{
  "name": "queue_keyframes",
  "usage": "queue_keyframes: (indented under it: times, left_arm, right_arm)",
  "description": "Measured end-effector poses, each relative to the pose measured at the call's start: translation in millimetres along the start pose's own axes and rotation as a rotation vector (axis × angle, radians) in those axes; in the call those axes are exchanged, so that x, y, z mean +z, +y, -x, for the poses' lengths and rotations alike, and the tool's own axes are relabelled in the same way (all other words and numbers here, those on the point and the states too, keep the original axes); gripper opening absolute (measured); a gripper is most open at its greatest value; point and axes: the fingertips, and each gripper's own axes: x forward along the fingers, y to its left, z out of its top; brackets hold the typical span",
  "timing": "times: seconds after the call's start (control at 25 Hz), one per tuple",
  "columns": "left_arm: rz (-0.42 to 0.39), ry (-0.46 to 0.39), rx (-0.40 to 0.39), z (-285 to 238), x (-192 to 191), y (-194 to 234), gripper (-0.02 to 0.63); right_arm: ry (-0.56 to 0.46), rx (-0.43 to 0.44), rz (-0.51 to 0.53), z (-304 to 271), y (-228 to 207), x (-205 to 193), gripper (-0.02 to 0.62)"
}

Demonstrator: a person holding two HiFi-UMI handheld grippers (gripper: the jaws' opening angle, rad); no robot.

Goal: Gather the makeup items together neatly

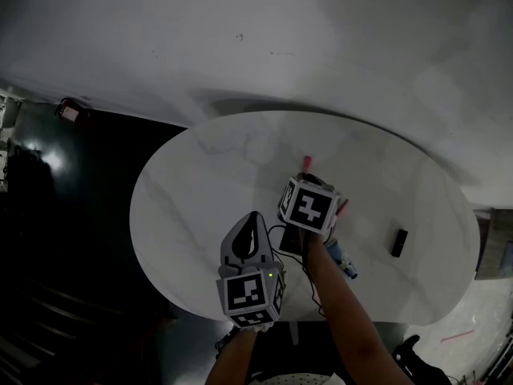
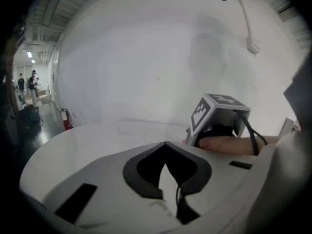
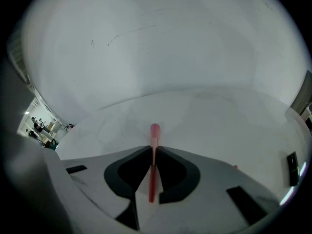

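Makeup gathering is only just getting going, with one pink stick being carried.
The right gripper [image 3: 154, 148] is pinching a thin pink stick [image 3: 155, 129] between its jaws, the rounded tip poking out beyond them, and is hanging over the middle of the white table [image 1: 200, 191]. The left gripper [image 2: 165, 144] is idling at the table's 6 o'clock edge, jaws pressed together on nothing. Other items are lying apart: a small black piece [image 1: 398, 242] toward 4 o'clock, well clear of the rest; a blue tube [image 1: 350, 265] near 5 o'clock by the right forearm; and another pink bit [image 1: 343, 207] just beside the right gripper's cube, too small to identify. No tidy group is showing yet, so I am judging most of the work as remaining: the stick is waiting to be set down by the others, and the black piece is waiting to be brought in.
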Motion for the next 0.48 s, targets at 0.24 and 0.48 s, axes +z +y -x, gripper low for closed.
queue_keyframes:
  times: [0.24,0.48]
  left_arm:
    - [0.004,0.006,0.003,0.4,-3.8,2.1,0.041]
    - [0.003,0.003,0.011,1.0,-3.6,5.4,0.041]
  right_arm:
    - [-0.001,0.003,-0.015,-0.4,-0.4,0.5,0.074]
    - [0.011,0.026,-0.026,-1.0,3.8,0.6,0.114]
